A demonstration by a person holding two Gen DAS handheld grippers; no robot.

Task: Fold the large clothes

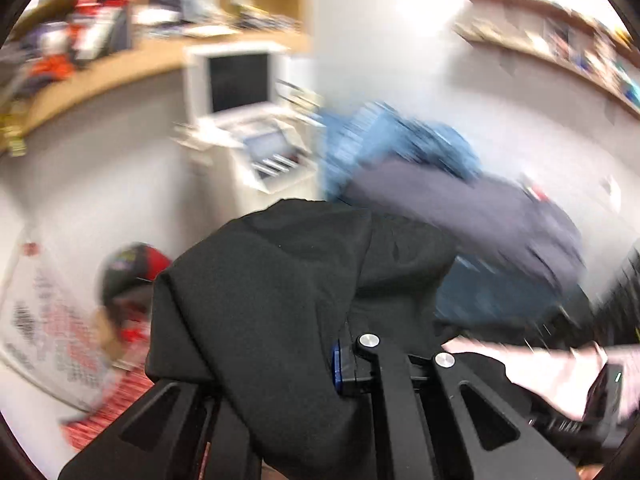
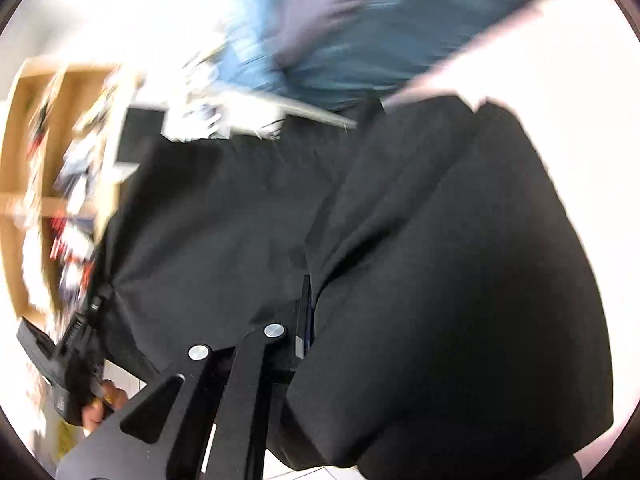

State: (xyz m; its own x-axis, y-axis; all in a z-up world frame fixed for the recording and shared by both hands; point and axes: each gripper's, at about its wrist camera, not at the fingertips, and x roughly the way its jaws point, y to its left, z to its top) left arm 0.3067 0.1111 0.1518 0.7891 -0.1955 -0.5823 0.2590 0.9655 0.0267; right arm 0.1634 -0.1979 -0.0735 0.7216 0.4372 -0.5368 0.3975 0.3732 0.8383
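Left claw (image 1: pixel 340 364) closed on black garment (image 1: pixel 280 280) — cloth bunched over and draped across the fingers, hiding most of the left finger. Right claw (image 2: pixel 304 320) likewise clamped on the same garment (image 2: pixel 440 280), a fold pinched between the narrow jaws, fabric hanging in a broad sheet to the right and below. Garment lifted clear, stretched between both claws, filling the middle of both views.

Behind it, heavily blurred: pile of blue and grey clothes (image 1: pixel 440 184), just past the black cloth. Wooden shelves (image 1: pixel 120 52) crowded with small items on the upper left, a white monitor (image 1: pixel 236 80) below them, a second shelf (image 1: pixel 560 48) on the right wall. Red and dark cap (image 1: pixel 132 268) low on the left, beside a patterned red-and-white cloth (image 1: pixel 52 320).

In the right wrist view — a hand (image 2: pixel 104 400) at lower left, gripping the left tool's handle.
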